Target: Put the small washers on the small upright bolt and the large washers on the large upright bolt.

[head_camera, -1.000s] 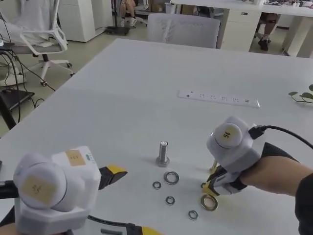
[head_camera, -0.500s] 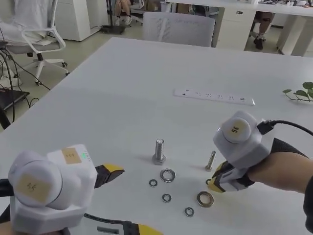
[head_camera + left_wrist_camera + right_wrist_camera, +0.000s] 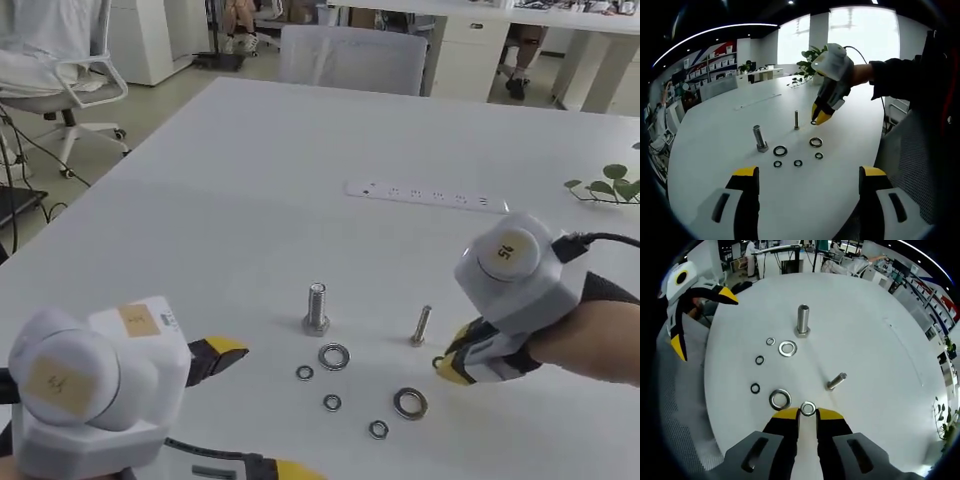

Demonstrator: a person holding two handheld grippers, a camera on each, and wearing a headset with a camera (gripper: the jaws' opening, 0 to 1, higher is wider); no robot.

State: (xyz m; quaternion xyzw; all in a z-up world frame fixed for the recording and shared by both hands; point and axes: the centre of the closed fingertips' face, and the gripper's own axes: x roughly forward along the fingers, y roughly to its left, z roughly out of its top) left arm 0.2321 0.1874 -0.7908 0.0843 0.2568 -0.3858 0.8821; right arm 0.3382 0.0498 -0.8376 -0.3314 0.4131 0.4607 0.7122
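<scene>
The large upright bolt (image 3: pixel 316 308) (image 3: pixel 802 320) and the small upright bolt (image 3: pixel 421 325) (image 3: pixel 836 381) stand on the white table (image 3: pixel 250 180). Two large washers (image 3: pixel 334 356) (image 3: pixel 410 403) and three small washers (image 3: pixel 304 373) (image 3: pixel 332 402) (image 3: pixel 378 429) lie in front of the bolts. My right gripper (image 3: pixel 441 366) (image 3: pixel 808 414) hovers to the right of the small bolt, shut on a small washer (image 3: pixel 808 408). My left gripper (image 3: pixel 255 410) (image 3: pixel 809 171) stands open at the near left, nothing between its jaws.
A white power strip (image 3: pixel 425 196) lies further back on the table. A small plant (image 3: pixel 605 188) sits at the right edge. A grey chair (image 3: pixel 350 58) stands behind the table and an office chair (image 3: pixel 60 70) at the far left.
My right gripper has risen from beside the near large washer and shifted right, carrying a small washer. The left gripper has barely moved. The head camera has shifted slightly.
</scene>
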